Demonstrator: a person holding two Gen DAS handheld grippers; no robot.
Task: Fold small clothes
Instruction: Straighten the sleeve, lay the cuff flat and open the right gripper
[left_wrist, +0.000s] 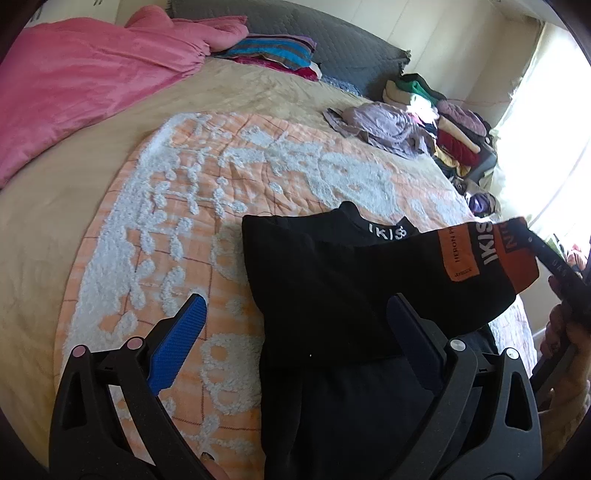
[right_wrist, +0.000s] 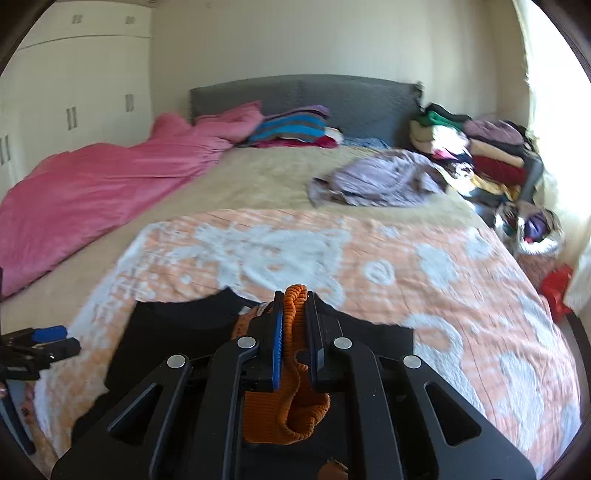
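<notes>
Right gripper fingers pinch the black garment's orange cuff; left gripper fingers gape, empty.

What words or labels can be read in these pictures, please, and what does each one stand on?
"IKIS": white letters on the neck of the black garment.
"IKIS": larger white letters on the lifted sleeve, beside an orange patch.
"HERON P…": on that patch, cut off at its end.
The patch's smaller lower word and the letters on the right gripper are too small to read.

- one black top with orange cuffs
- two grippers: left gripper, right gripper
- one pink blanket
- one lilac garment, loose
- one orange-white quilt
</notes>
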